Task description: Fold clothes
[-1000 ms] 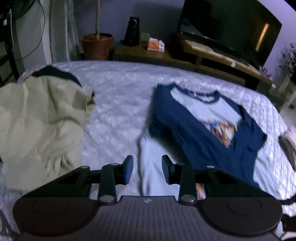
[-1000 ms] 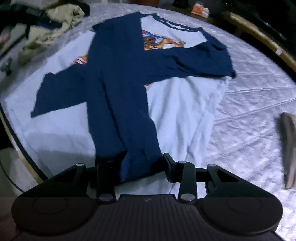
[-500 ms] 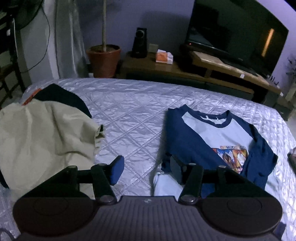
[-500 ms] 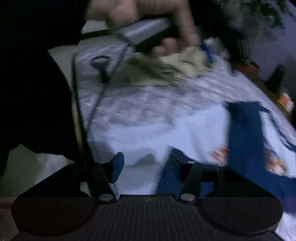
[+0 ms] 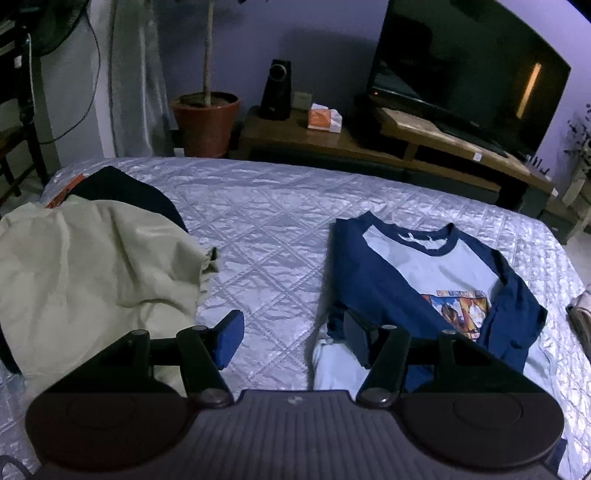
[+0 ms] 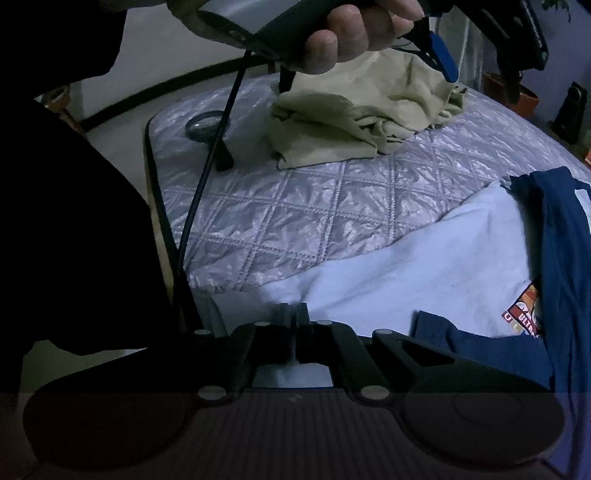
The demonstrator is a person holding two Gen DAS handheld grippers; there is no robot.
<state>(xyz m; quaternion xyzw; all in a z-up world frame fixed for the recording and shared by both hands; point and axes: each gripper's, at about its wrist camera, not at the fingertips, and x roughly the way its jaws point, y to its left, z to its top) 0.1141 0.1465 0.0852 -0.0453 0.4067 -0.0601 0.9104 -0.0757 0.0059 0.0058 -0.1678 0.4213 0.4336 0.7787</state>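
A raglan shirt (image 5: 424,266) with navy sleeves, a pale blue body and a colour print lies flat on the quilted bed (image 5: 277,206), both sleeves folded across its chest. My left gripper (image 5: 293,332) hangs open above the bed, just left of the shirt's near edge, holding nothing. In the right wrist view the shirt (image 6: 424,266) spreads to the right. My right gripper (image 6: 290,314) is shut at the shirt's pale lower corner, near the bed's edge, with fabric pinched between its fingers. A hand (image 6: 351,33) holding the left gripper shows at the top.
A crumpled beige garment (image 5: 92,266) lies on a dark one (image 5: 122,188) at the bed's left. A cable (image 6: 207,177) hangs from the left gripper. A black ring (image 6: 205,125) lies near the bed's corner. Beyond the bed stand a plant pot (image 5: 207,122), speaker (image 5: 279,90) and TV (image 5: 469,74).
The right gripper left the navy sleeve, swung to the shirt's pale lower corner and shut there. The left gripper rose, drew back and opened wider.
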